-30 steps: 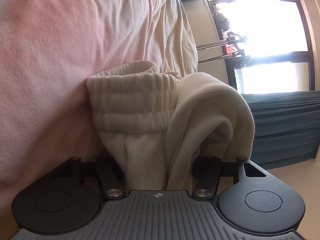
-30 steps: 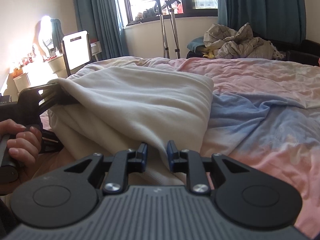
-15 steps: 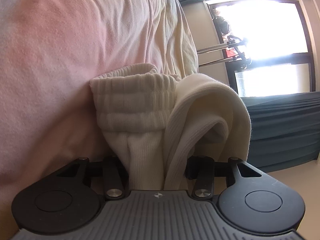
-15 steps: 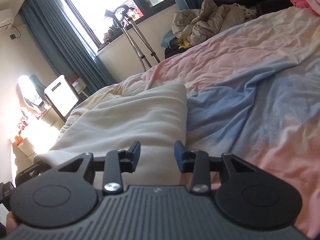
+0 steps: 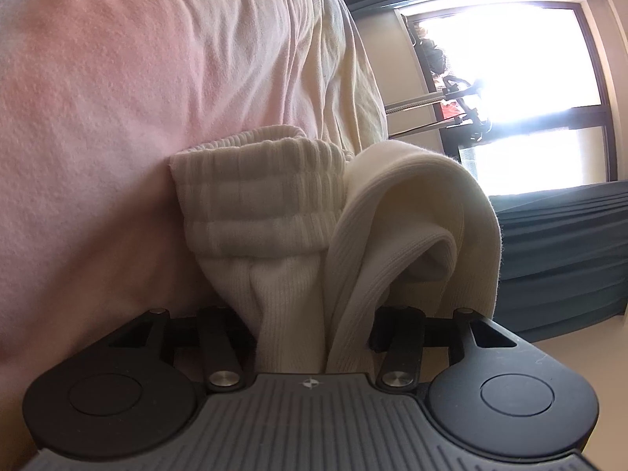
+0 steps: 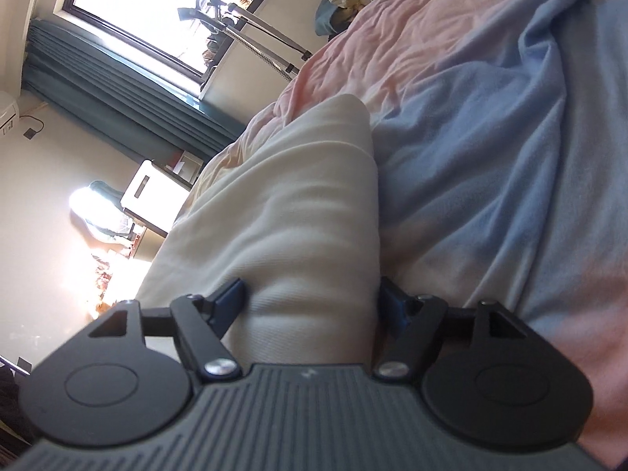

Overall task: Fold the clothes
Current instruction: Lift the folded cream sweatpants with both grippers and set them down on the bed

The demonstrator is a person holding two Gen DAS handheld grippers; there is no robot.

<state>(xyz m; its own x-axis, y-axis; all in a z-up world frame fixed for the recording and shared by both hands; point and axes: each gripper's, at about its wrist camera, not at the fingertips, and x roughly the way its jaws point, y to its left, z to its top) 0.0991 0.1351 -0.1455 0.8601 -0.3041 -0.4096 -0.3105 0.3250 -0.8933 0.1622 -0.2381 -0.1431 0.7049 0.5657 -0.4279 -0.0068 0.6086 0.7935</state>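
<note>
- Jaws of the left gripper [image 5: 312, 337] stand some way apart, with bunched cloth filling the gap; whether they truly pinch it or only bracket it, I cannot tell.
- Cloth there is the ribbed waistband end of a cream knitted garment [image 5: 274, 212], doubled over itself, its rolled fold arching toward 2 o'clock from the jaws.
- Jaws of the right gripper [image 6: 312, 302] stand wide apart on either side of a thick fold of the same cream garment [image 6: 298, 212]; the blue pads do not appear to press it, so this reads as a loose straddle, not a hold.
- Garment, in the right wrist view, runs from the jaws up toward 12 o'clock as a long folded slab lying on the pink and blue bedspread [image 6: 490, 125].
- Bedspread, pink and creased, fills the left wrist view from 9 to 12 o'clock [image 5: 137, 78].
- Step in hand, by my judgement: a fold is laid over and is being settled, mid-task.
- Next move likely calls for the right gripper to clear the cloth without dragging it, then a fresh grip on an edge for the next fold, keeping the layers square.
- Window with teal curtains [image 6: 98, 74] lies at 10 o'clock in the right wrist view.
</note>
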